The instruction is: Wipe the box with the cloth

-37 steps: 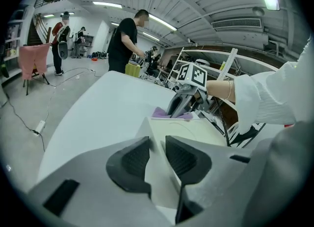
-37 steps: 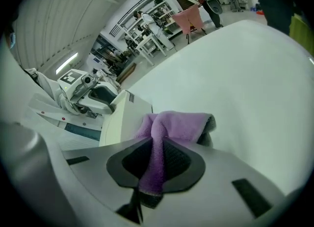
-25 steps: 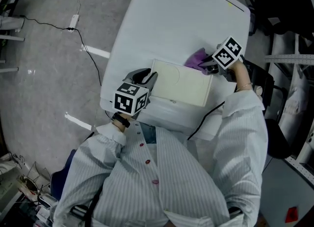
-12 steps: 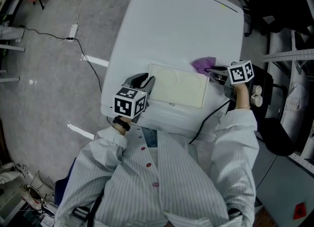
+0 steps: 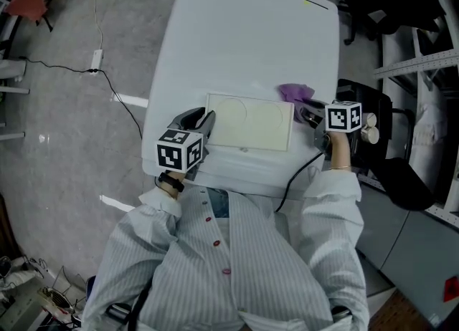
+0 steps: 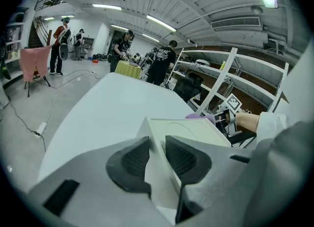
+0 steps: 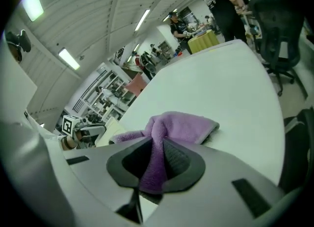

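Gripping the left end of the cream box (image 5: 251, 123), the left gripper (image 6: 157, 155) is clenched on its edge. The right gripper (image 7: 156, 159) pinches the purple cloth (image 7: 181, 125), which lies on the white table (image 5: 244, 36) just beside the box's far right corner.

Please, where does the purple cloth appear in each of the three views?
Head view: cloth right of centre, at the box's upper right corner.
Left gripper view: small, right of centre, behind the box.
Right gripper view: centre, pinched by the right gripper.
Shared landmark: the box.
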`<state>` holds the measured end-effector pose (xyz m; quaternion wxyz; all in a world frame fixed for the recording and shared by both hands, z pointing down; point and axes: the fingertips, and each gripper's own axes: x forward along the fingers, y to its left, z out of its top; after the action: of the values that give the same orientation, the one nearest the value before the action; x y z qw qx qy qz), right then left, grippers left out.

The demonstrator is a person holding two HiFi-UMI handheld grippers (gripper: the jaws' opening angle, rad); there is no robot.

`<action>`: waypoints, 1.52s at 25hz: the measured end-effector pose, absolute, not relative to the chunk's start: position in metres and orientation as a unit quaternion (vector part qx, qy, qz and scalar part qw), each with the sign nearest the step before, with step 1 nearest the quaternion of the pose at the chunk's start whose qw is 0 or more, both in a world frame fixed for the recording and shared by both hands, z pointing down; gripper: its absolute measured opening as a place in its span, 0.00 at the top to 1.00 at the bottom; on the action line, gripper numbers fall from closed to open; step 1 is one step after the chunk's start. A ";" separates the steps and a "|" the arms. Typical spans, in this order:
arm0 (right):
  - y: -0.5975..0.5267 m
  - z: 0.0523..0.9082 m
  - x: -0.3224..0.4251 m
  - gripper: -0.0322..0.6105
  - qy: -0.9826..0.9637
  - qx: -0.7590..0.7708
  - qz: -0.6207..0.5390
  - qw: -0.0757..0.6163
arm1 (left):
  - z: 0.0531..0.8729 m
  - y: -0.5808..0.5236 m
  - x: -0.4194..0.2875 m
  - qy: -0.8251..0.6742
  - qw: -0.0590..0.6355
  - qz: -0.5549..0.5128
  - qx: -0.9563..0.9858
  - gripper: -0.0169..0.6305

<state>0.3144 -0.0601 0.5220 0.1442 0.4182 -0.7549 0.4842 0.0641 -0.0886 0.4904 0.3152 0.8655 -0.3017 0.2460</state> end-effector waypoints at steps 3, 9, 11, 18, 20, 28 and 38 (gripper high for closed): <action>-0.053 0.522 0.316 0.86 -0.735 0.472 0.473 0.113 | 0.489 -0.090 0.063 -0.301 0.315 0.242 0.867 0.84; -0.029 0.526 0.308 0.86 -0.710 0.530 0.452 0.100 | 0.491 -0.091 0.061 -0.297 0.317 0.236 0.869 0.84; -0.018 0.526 0.304 0.86 -0.705 0.541 0.449 0.096 | 0.491 -0.091 0.061 -0.296 0.318 0.235 0.870 0.84; 0.023 0.525 0.294 0.86 -0.687 0.569 0.449 0.052 | 0.491 -0.090 0.065 -0.293 0.314 0.233 0.872 0.84; 0.032 0.524 0.289 0.86 -0.682 0.575 0.449 0.043 | 0.490 -0.090 0.064 -0.294 0.314 0.233 0.872 0.84; 0.060 0.517 0.272 0.86 -0.654 0.607 0.451 0.017 | 0.485 -0.094 0.056 -0.287 0.314 0.230 0.875 0.84; 0.082 0.513 0.263 0.86 -0.591 0.669 0.450 -0.028 | 0.485 -0.096 0.056 -0.276 0.314 0.231 0.878 0.83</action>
<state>0.2631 0.0823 0.5135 -0.0283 0.6691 -0.5908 0.4500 0.0562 -0.0956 0.4852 0.3144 0.8785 -0.2762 0.2306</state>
